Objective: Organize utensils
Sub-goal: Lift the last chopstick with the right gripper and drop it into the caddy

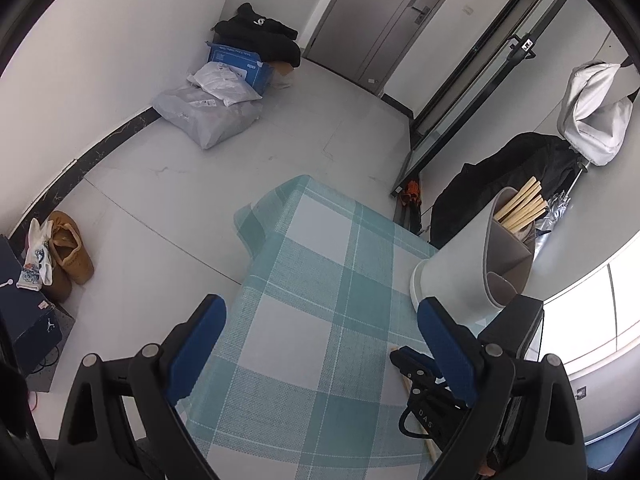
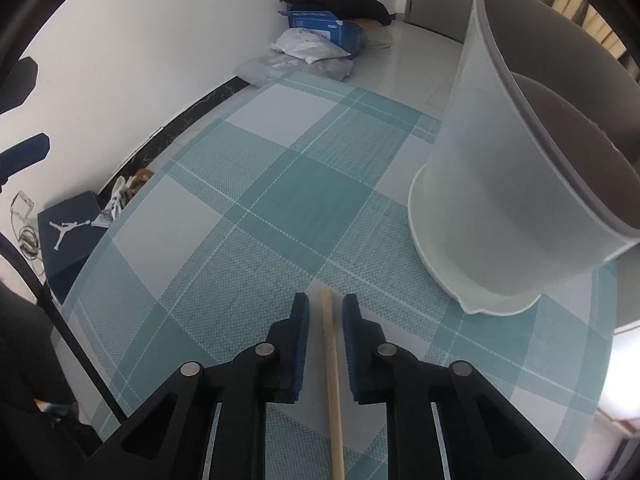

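Observation:
A white utensil holder (image 1: 460, 268) with a grey divided inner rim stands on the teal checked tablecloth (image 1: 320, 280); several wooden chopsticks (image 1: 520, 204) stick out of its far compartment. In the right wrist view the holder (image 2: 500, 184) is close at upper right. One wooden chopstick (image 2: 331, 360) lies on the cloth between the blue pads of my right gripper (image 2: 326, 304), whose jaws are narrowly apart around it with small gaps each side. My left gripper (image 1: 320, 320) is wide open and empty above the cloth; the right gripper (image 1: 420, 380) shows below its right finger.
The table's far corner (image 1: 300, 180) and left edge drop to a grey floor. On the floor are shoes (image 1: 68, 252), a dark shoebox (image 2: 68, 236), parcels and bags (image 1: 216, 108) by the wall. A black bag (image 1: 500, 176) sits behind the holder.

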The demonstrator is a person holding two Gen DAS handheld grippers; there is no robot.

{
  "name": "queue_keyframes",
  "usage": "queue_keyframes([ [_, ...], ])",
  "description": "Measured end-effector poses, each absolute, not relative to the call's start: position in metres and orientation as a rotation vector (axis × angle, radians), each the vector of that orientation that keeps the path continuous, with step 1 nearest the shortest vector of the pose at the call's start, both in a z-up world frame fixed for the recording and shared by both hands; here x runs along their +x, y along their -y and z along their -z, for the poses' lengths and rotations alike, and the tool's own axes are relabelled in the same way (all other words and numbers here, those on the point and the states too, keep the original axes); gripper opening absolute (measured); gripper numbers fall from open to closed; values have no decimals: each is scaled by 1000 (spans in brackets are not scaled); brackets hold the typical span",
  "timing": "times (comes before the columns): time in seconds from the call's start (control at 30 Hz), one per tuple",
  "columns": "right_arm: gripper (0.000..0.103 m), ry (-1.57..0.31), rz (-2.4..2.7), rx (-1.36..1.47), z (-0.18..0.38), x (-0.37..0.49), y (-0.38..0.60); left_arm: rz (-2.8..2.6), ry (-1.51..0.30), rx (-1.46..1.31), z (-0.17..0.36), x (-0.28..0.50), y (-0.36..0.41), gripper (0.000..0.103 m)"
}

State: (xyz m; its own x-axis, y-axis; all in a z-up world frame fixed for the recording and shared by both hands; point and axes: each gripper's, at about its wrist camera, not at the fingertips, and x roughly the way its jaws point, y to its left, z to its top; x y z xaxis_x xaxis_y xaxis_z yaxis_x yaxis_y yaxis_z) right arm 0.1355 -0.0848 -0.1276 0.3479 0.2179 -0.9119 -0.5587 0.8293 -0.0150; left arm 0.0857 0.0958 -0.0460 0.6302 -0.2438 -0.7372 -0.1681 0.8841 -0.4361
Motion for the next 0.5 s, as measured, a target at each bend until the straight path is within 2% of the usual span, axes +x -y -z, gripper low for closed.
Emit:
queue_keyframes([
  [0.2, 5, -1083, -529, -356, 117, 124, 88, 56, -904, -502, 42, 89, -93, 95],
  [0.5, 5, -909, -509, -7, 30, 116, 151, 85, -862, -518, 27, 95, -78, 95],
])
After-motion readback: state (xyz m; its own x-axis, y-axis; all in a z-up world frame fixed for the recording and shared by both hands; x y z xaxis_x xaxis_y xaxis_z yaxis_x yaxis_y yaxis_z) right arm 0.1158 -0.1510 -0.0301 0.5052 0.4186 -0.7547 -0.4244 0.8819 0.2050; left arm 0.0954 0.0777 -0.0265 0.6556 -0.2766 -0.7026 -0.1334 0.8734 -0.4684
